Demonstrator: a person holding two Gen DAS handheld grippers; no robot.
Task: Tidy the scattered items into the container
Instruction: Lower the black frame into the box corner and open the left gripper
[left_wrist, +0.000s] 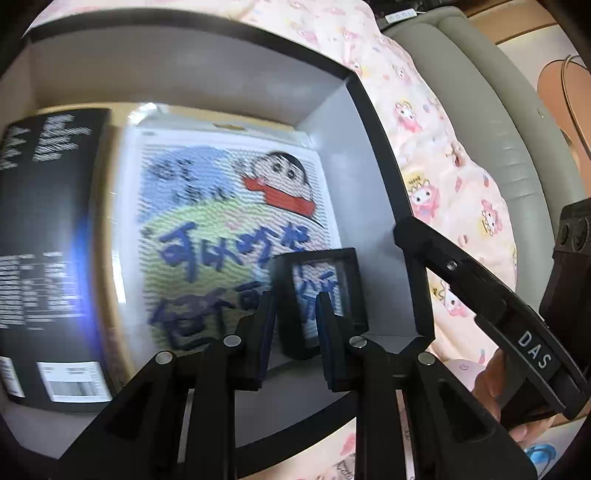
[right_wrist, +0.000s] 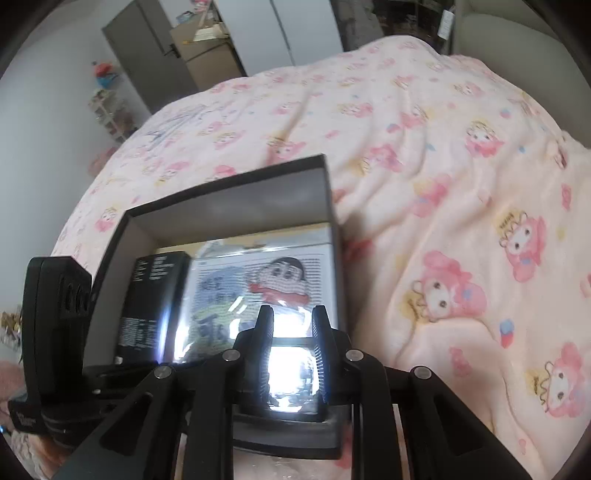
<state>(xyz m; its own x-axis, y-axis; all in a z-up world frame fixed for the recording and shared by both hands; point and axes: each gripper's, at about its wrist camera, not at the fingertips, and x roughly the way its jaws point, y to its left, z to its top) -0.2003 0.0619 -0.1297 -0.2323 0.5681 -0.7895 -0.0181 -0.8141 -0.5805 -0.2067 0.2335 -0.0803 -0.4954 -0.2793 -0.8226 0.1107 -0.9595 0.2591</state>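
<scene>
In the middle of the left wrist view sits an open black box (left_wrist: 373, 122) on a pink cartoon blanket (left_wrist: 436, 155). Inside it lie a black carton (left_wrist: 44, 236) at frame left and a cartoon picture pack (left_wrist: 229, 206) beside it. The left gripper (left_wrist: 295, 314) at lower centre pinches a small black frame (left_wrist: 321, 295), held upright over the box's lower right corner. The right gripper (right_wrist: 291, 321), lower centre of its view, has narrow jaws; glare hides whether anything sits between them, cannot tell.
</scene>
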